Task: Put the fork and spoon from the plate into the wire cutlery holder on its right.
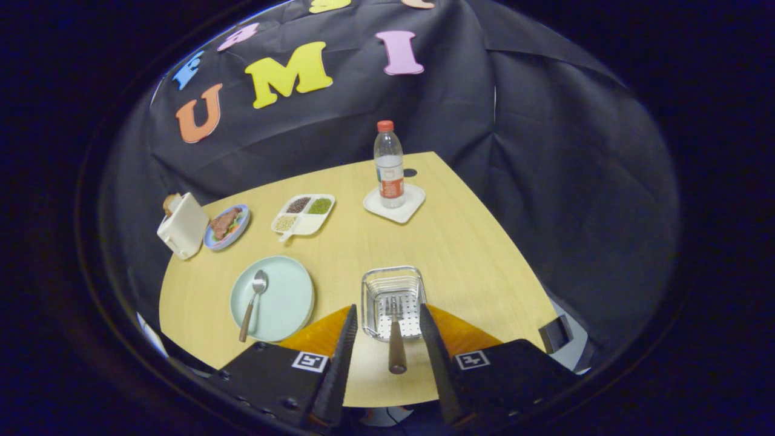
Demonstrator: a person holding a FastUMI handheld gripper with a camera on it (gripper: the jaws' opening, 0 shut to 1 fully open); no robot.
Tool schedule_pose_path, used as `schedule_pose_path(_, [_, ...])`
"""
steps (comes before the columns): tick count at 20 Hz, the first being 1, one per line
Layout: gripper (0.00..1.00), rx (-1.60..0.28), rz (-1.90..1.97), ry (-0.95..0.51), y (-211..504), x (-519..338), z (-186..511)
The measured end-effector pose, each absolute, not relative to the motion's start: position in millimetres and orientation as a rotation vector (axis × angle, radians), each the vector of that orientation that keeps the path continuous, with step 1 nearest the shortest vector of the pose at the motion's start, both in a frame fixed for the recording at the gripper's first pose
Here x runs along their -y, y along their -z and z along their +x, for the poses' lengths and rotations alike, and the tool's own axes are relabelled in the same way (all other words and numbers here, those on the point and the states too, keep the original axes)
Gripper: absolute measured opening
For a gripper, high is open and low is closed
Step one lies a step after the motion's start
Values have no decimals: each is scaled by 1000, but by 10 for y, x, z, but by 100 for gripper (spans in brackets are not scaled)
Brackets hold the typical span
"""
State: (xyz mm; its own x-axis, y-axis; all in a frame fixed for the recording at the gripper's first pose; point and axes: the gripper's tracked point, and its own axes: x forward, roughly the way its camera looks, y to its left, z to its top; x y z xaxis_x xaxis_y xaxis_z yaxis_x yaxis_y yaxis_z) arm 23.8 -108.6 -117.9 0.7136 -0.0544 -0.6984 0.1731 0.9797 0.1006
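The wire cutlery holder (393, 301) stands on the wooden table just ahead of my fingers. A fork (396, 333) with a brown handle lies with its tines inside the holder and its handle sticking out over the near rim toward me, between my fingers. My gripper (389, 315) is open, with its fingertips either side of the holder's near end, touching nothing. To the left of the holder sits a pale green plate (284, 303) with a spoon (253, 303) lying on it, bowl pointing away.
Farther back stand a water bottle (389, 165) on a white coaster (395, 204), a white divided dish (304, 213) of beans, a blue plate (227, 226) of food and a white toaster (181, 226). The table's curved right edge drops off beside the holder.
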Motion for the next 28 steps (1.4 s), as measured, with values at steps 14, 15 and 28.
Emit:
schedule_pose_path(14, [96,-581,118,90,891,125,347])
schedule_pose_path(15, [96,-585,116,82,916,27,374])
schedule_pose_path(28, [97,-710,79,-16,1587,-1066,648])
